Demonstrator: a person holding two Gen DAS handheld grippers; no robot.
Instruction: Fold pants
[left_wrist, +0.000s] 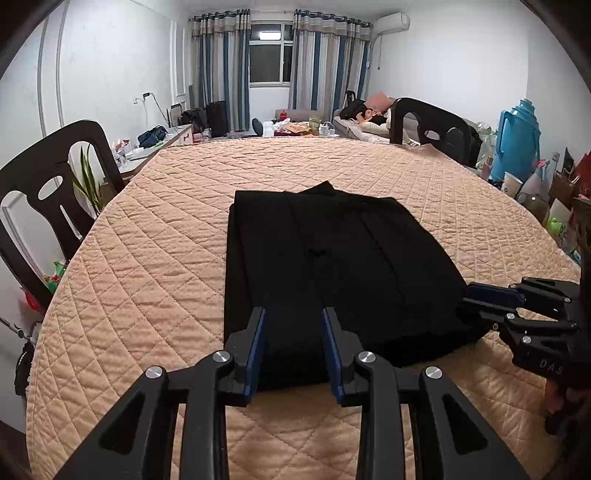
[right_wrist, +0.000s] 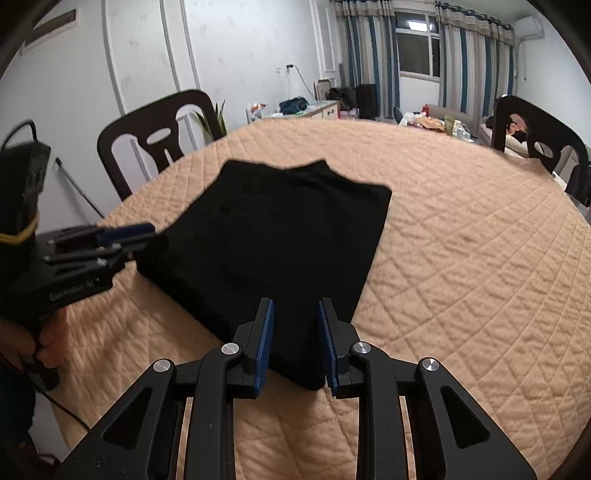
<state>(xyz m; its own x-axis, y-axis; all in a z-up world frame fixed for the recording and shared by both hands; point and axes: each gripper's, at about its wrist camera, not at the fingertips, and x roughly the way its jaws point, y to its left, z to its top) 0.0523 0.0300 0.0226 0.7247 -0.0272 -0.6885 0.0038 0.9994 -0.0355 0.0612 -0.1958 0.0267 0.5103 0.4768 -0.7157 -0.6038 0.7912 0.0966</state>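
Note:
The black pants (left_wrist: 332, 266) lie folded into a flat rectangle on the round table under a peach quilted cover (left_wrist: 155, 258). My left gripper (left_wrist: 293, 314) is open, its fingers over the near left edge of the pants. My right gripper (right_wrist: 295, 306) is open, its fingers over the near right corner of the pants (right_wrist: 280, 240). The right gripper also shows at the right in the left wrist view (left_wrist: 491, 299), at the fold's right edge. The left gripper shows at the left in the right wrist view (right_wrist: 129, 236), at the fold's left edge.
Dark chairs stand at the table's left (left_wrist: 48, 192) and far right (left_wrist: 428, 122). A blue thermos (left_wrist: 517, 136) and clutter stand at the right. A person lies on a sofa (left_wrist: 369, 118) at the back. The cover (right_wrist: 461, 258) stretches wide around the pants.

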